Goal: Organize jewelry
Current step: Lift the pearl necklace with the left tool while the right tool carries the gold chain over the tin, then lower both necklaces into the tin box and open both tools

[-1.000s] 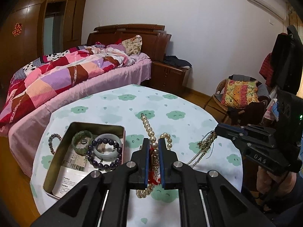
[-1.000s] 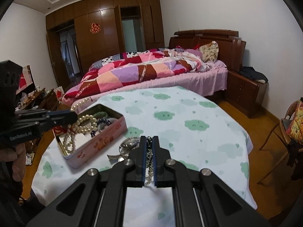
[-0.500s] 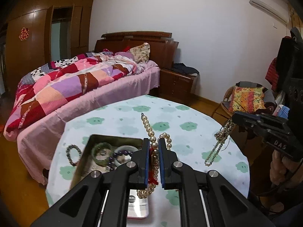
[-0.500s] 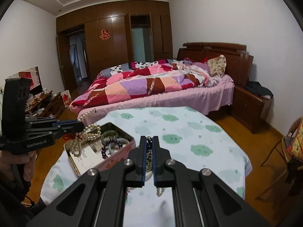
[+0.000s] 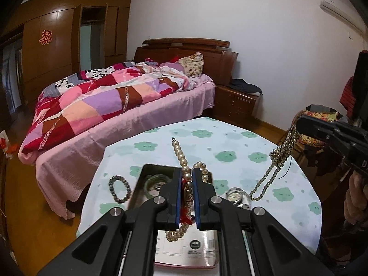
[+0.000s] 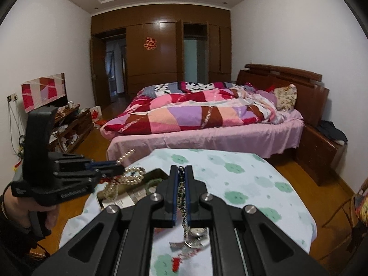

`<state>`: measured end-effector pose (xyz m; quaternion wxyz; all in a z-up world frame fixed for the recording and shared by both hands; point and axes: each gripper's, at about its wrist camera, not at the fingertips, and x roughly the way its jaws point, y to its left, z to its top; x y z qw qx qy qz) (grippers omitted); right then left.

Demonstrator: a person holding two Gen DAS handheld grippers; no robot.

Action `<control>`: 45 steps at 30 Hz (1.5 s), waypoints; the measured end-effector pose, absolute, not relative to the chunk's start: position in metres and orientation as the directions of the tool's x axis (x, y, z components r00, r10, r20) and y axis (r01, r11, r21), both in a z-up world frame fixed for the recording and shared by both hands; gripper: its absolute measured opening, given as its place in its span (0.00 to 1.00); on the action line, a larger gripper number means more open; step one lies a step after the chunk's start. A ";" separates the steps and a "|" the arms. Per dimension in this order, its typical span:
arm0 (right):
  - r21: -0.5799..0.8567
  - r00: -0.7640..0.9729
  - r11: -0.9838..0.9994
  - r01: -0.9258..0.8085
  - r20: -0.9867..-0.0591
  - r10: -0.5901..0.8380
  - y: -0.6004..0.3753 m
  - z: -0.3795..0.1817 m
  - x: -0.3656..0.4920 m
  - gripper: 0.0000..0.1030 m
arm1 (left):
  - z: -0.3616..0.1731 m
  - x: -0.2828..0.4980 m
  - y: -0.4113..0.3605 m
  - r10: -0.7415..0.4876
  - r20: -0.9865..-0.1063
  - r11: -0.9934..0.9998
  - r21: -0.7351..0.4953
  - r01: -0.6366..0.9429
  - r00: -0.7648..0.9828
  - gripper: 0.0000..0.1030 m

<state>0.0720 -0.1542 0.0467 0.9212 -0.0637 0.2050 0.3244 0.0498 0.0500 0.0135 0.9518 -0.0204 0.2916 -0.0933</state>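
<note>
My left gripper (image 5: 186,172) is shut on a pearl necklace (image 5: 179,151) with a red tassel, held above the open metal tin (image 5: 147,172). It also shows in the right wrist view (image 6: 119,168), over the tin (image 6: 158,173). My right gripper (image 6: 181,170) is shut on a gold bead chain (image 6: 182,197), lifted off the table; the chain (image 5: 273,168) hangs from that gripper (image 5: 299,124) at the right of the left wrist view. A green bangle (image 5: 158,180) lies in the tin.
A dark bead bracelet (image 5: 119,188) lies left of the tin on the round table with a cloud-print cloth (image 5: 230,142). A wristwatch (image 5: 234,196) lies right of the tin, also below my right gripper (image 6: 195,239). A bed (image 5: 115,105) stands behind the table.
Both grippers have risen well above the table with their necklaces. The gold chain has lifted off the cloth and now hangs free. The pearl necklace stays over the tin.
</note>
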 end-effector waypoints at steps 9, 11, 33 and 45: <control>-0.021 0.671 0.737 -0.676 -0.431 0.603 -0.111 0.047 0.077 0.07 | 0.007 0.064 0.067 -0.149 -0.569 0.989 -0.084 0.123 0.809 0.08; -0.020 0.660 0.729 -0.684 -0.442 0.607 -0.103 0.042 0.079 0.07 | 0.002 0.068 0.069 -0.131 -0.577 0.991 -0.071 0.110 0.806 0.08; 0.040 0.545 0.732 -0.681 -0.640 0.542 -0.074 -0.048 0.108 0.07 | -0.058 0.100 0.075 -0.056 -0.688 0.998 -0.011 0.066 0.724 0.08; 0.057 0.513 0.739 -0.671 -0.685 0.518 -0.075 -0.066 0.118 0.07 | -0.069 0.106 0.072 -0.048 -0.719 0.998 -0.001 0.067 0.694 0.08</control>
